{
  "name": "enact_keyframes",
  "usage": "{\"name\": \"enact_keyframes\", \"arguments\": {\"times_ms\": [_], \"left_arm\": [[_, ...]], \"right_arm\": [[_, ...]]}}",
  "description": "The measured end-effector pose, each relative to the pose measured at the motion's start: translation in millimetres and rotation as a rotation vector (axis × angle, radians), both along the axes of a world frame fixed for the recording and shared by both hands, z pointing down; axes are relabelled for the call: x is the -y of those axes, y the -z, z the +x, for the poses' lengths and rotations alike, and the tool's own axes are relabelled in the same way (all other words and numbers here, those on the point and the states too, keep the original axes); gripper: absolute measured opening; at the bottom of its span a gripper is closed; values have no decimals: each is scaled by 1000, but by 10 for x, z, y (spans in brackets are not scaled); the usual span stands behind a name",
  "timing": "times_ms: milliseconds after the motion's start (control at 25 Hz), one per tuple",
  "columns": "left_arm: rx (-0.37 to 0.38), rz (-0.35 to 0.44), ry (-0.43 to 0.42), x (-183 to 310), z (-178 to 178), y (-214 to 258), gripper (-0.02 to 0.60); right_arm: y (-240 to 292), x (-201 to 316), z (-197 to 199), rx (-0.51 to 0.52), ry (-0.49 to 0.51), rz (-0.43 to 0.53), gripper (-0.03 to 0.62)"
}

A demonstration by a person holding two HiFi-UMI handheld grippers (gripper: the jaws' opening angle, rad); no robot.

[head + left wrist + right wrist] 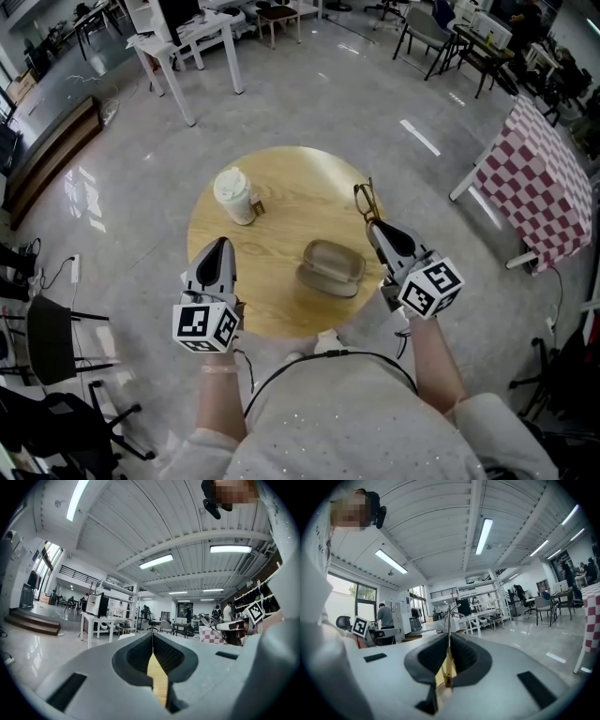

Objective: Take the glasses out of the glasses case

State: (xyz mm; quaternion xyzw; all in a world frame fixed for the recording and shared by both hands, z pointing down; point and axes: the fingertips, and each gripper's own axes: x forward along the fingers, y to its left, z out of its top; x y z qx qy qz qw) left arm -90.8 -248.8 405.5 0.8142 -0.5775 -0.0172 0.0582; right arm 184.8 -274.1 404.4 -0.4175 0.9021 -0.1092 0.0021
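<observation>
right gripper view: right tongs (449, 639) pinch the glasses (446, 669); left tongs (153, 641) are pressed together.

One table (281, 178), one lidded cup (234, 195), one glasses case (332, 267), one pair of glasses (367, 201), two grippers (221, 242) (374, 226).

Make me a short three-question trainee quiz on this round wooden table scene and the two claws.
1. True or false: the thin-framed brown glasses lie inside the oval grey-brown glasses case.
2. What stands on the round wooden table just ahead of the left claw? A) white lidded paper cup B) red bowl C) blue book
3. Fill in: the right claw is shut on the ____.
Key: 1 false; 2 A; 3 glasses.
</observation>
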Motion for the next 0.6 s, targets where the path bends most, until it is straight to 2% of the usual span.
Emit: {"name": "enact_keyframes", "arguments": {"times_ms": [600], "left_arm": [[1, -6, -3, 7, 62, -23, 6]], "right_arm": [[-37, -7, 47, 13, 6, -11, 21]]}}
